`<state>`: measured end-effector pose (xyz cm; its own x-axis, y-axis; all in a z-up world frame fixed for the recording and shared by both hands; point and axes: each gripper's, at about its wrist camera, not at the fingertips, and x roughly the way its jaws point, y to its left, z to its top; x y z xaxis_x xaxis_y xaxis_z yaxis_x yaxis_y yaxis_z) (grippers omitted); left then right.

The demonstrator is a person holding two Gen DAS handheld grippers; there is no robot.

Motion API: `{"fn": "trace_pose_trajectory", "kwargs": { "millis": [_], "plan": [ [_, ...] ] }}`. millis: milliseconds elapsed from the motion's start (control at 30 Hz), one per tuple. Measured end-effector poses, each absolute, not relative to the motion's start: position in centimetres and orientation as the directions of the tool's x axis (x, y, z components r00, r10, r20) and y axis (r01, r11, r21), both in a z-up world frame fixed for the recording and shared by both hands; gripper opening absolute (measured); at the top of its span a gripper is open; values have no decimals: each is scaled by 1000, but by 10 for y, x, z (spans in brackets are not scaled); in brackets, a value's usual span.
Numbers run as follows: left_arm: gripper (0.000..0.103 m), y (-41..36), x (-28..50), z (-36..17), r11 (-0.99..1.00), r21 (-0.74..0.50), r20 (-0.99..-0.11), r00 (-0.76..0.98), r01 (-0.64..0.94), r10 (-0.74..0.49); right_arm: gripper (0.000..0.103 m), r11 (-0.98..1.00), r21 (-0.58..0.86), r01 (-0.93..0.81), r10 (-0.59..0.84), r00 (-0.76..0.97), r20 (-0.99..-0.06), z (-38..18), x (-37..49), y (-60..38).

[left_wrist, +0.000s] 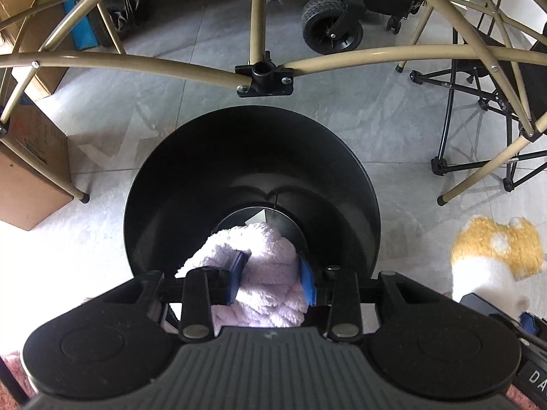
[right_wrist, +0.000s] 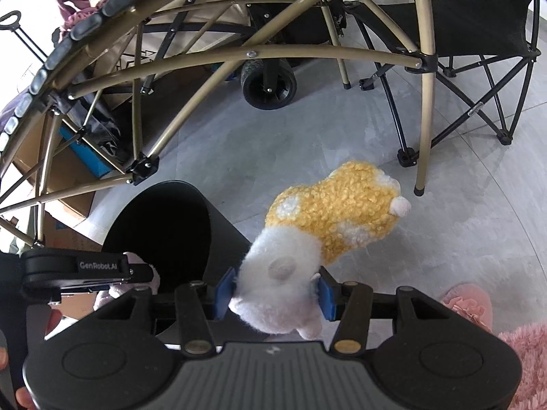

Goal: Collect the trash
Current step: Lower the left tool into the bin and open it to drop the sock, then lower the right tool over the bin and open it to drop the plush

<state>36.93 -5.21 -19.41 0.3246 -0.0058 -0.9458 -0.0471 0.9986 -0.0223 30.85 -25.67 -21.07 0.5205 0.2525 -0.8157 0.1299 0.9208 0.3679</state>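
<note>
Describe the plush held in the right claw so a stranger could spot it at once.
Find the round black plastic bin on the grey floor. Just right of it, the right claw grips a curly yellow-and-white plush toy; the other plush is pale lilac.

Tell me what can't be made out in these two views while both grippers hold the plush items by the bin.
- Left wrist view: the bottom of the round black trash bin is mostly hidden by the fluffy lilac plush item in the left gripper.
- Right wrist view: the face of the yellow and white plush toy in the right gripper is turned away.
- Right wrist view: the pink fuzzy rug is cut off by the frame edge.
</note>
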Motion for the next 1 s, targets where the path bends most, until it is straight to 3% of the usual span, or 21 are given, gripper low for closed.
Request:
{"fn": "trace_pose_trajectory", "kwargs": {
  "millis": [167,267,333,367,1000],
  "plan": [
    [39,-52,372,-196,998,-23,-950,311,-52,-5,49,921,368,132,252,517,-818,-212,309,-258],
    [63,-52,372,-197,998,-23,-954,300,-57,-5,49,920,368,132,252,519,-817,-212,309,-258],
    [97,-51,371,-197,998,-25,-955,297,-63,-5,49,920,368,132,252,520,-816,-212,309,-257],
    [102,-51,371,-196,997,-30,-955,296,-70,-8,49,920,369,131,253,520,-816,-212,309,-257],
    [103,-46,371,-204,996,-35,-972,233,-84,-15,49,920,369,131,252,523,-814,-211,308,-257]
  ]
}}
